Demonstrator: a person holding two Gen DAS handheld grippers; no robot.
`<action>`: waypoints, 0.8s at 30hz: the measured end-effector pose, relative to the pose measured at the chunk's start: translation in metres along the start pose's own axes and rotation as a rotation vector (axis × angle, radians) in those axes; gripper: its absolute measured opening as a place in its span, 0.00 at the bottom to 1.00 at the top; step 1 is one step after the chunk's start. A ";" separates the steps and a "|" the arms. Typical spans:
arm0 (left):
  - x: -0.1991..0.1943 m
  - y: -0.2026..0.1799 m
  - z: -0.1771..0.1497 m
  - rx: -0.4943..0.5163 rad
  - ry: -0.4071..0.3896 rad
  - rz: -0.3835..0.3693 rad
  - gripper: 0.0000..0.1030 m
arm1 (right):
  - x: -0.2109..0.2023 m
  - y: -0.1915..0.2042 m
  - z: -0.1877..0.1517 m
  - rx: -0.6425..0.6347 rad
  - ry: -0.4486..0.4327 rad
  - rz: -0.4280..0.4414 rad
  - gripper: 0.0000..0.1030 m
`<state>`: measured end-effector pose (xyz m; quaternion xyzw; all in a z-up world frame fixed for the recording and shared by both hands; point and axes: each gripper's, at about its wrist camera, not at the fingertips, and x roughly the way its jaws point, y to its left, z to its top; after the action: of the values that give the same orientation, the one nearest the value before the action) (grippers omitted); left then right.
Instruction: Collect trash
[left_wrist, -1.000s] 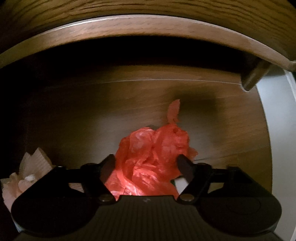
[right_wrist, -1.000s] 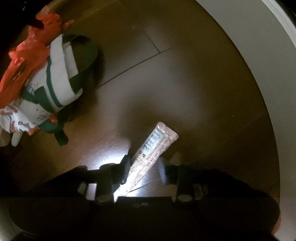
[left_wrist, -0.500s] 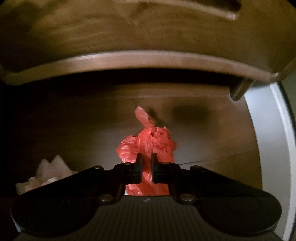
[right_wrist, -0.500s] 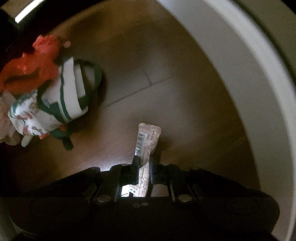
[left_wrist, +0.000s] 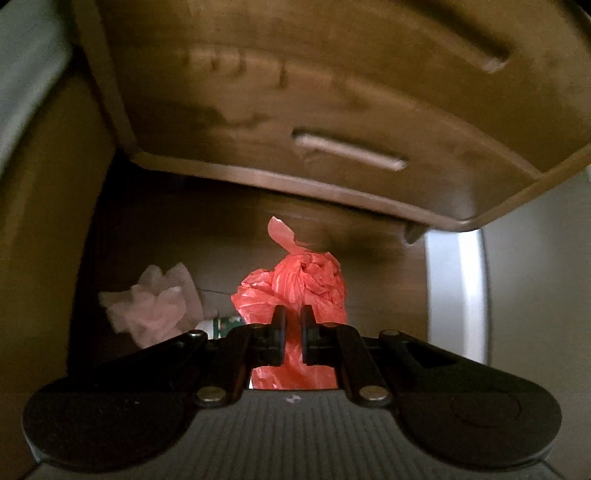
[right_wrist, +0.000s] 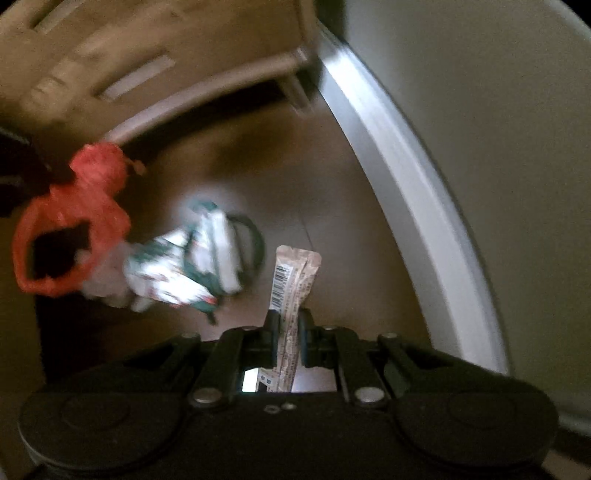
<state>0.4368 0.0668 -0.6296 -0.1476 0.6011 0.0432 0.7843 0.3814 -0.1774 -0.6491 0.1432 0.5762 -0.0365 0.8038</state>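
My left gripper (left_wrist: 292, 320) is shut on a crumpled red plastic bag (left_wrist: 295, 284), which hangs well above the dark wood floor. The same red bag (right_wrist: 85, 206) shows blurred at the left of the right wrist view. My right gripper (right_wrist: 287, 325) is shut on a long pale snack wrapper (right_wrist: 293, 280) with a barcode, held upright off the floor. A white and green printed bag (right_wrist: 192, 262) lies on the floor to the left of that wrapper. A crumpled pinkish tissue (left_wrist: 155, 306) lies on the floor left of the red bag.
A brown wooden drawer unit (left_wrist: 314, 110) with slot handles (left_wrist: 347, 153) stands on short legs above the trash. A white baseboard (right_wrist: 406, 184) and a pale wall (right_wrist: 517, 147) run along the right. The wood floor (right_wrist: 295, 177) lies between them.
Both grippers closed, the left on the red bag and the right on the wrapper, then rose with them. The floor, the tissue and the green bag now look farther off.
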 end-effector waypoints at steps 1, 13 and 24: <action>-0.013 -0.003 0.002 -0.006 0.000 -0.005 0.07 | -0.020 0.004 0.009 -0.016 -0.014 0.015 0.09; -0.238 -0.042 0.054 0.036 -0.119 -0.040 0.07 | -0.237 0.072 0.105 -0.176 -0.205 0.200 0.09; -0.396 -0.069 0.115 0.085 -0.257 -0.077 0.07 | -0.379 0.134 0.167 -0.292 -0.323 0.288 0.09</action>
<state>0.4523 0.0773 -0.2124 -0.1302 0.4910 0.0061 0.8614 0.4382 -0.1351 -0.2193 0.0983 0.4133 0.1394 0.8945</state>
